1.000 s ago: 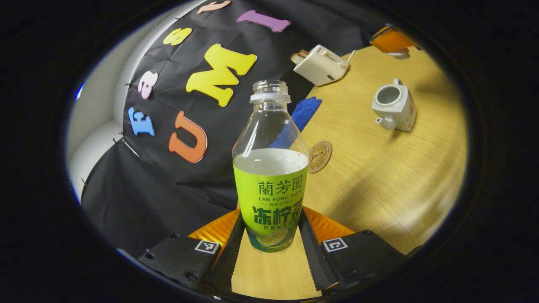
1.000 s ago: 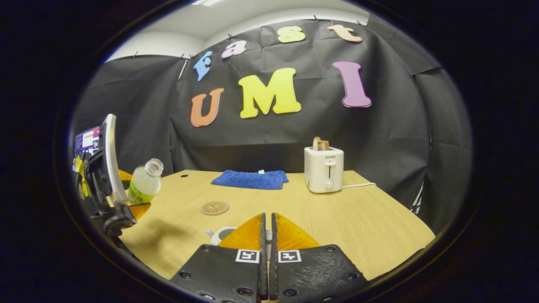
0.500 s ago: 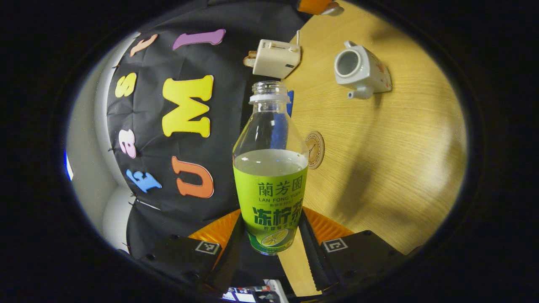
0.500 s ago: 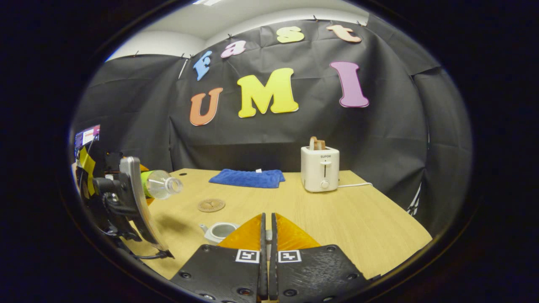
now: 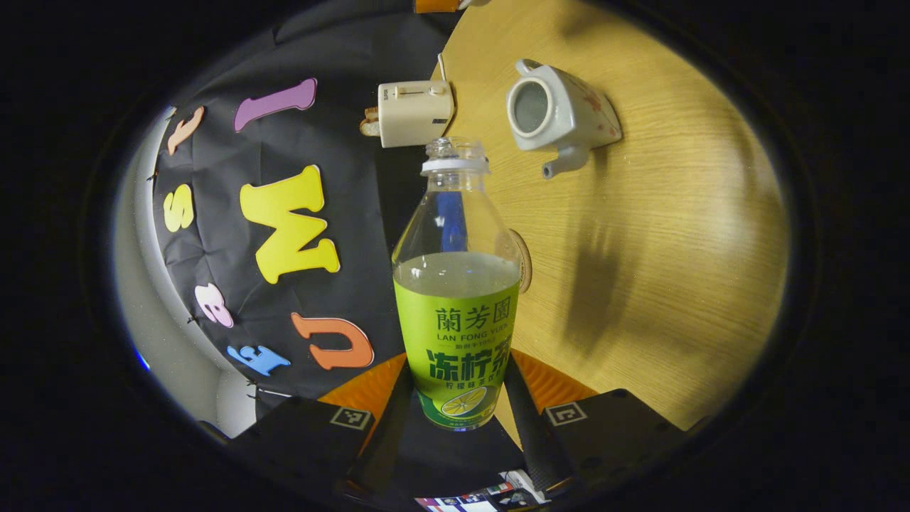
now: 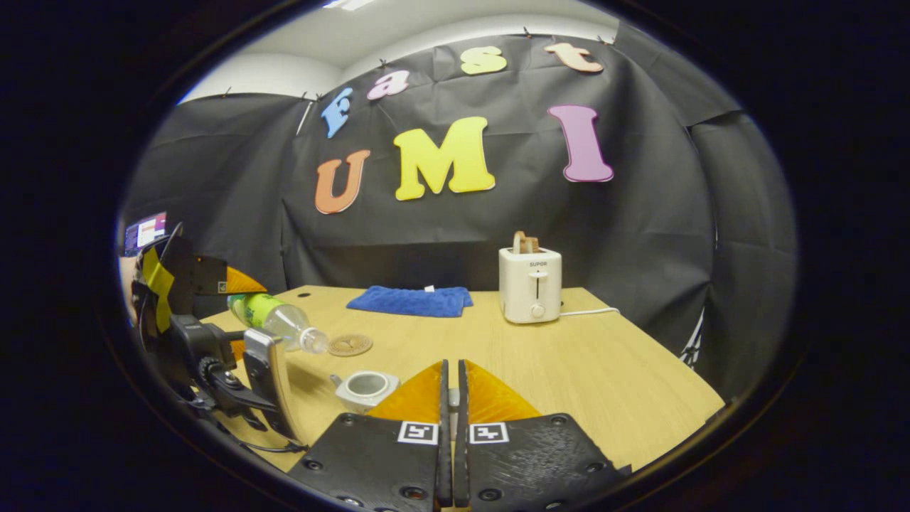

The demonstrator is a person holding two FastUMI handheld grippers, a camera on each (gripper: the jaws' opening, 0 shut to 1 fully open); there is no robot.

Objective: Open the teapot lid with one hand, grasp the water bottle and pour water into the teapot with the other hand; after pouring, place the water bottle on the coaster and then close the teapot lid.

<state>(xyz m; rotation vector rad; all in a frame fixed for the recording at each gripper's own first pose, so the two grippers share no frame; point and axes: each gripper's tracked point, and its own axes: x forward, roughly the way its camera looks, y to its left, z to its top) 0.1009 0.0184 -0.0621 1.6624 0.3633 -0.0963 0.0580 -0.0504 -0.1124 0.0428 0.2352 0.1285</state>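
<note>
My left gripper (image 5: 455, 387) is shut on the green-labelled water bottle (image 5: 455, 313), which is uncapped and about half full. In the right gripper view the bottle (image 6: 274, 316) lies tilted, its mouth pointing down toward the white teapot (image 6: 366, 387), a little short of it. The teapot (image 5: 561, 114) stands open on the table, its spout toward the bottle. The round coaster (image 6: 350, 345) lies just behind the teapot; the bottle half hides the coaster (image 5: 524, 259) in the left gripper view. My right gripper (image 6: 452, 387) is shut on the teapot lid (image 6: 452, 398), a pale sliver between the fingers.
A white toaster (image 6: 530, 284) with a cord stands at the back of the wooden table (image 6: 604, 370). A folded blue cloth (image 6: 409, 301) lies at the back middle. A person's hand-held rig with a phone (image 6: 266, 377) sits at the left edge.
The left gripper has tipped the bottle from nearly upright to mouth-down and carried it closer to the teapot. The right gripper stays shut and has barely moved.
</note>
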